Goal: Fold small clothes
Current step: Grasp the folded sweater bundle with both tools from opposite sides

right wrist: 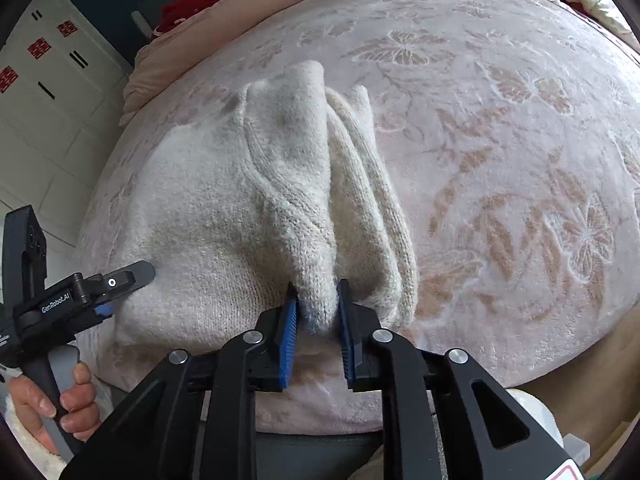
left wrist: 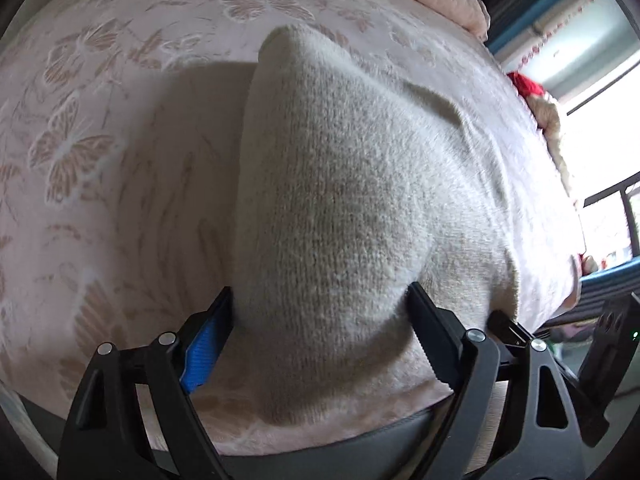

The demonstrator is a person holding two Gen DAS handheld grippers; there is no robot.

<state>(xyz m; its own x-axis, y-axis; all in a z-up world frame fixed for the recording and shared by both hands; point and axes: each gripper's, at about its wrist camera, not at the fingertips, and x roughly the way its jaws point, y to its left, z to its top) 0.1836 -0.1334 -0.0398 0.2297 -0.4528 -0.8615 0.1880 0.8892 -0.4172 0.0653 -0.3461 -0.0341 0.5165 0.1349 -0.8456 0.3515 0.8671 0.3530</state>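
Observation:
A cream knitted sweater (left wrist: 352, 200) lies on a pink butterfly-patterned bedspread (left wrist: 100, 140). My left gripper (left wrist: 320, 312) is open, its jaws wide apart on either side of a raised hump of the sweater near the bed's front edge. In the right wrist view the sweater (right wrist: 208, 216) is bunched into a ridge, and my right gripper (right wrist: 318, 304) is shut on a pinched fold of it near its front hem. The left gripper (right wrist: 116, 280) also shows there at the sweater's left edge, held by a hand.
The bedspread (right wrist: 500, 140) stretches wide to the right. A peach quilt (right wrist: 192, 52) and red cloth (right wrist: 188, 6) lie at the far end. White cupboards (right wrist: 44, 92) stand on the left. A bright window (left wrist: 600, 140) is beyond the bed.

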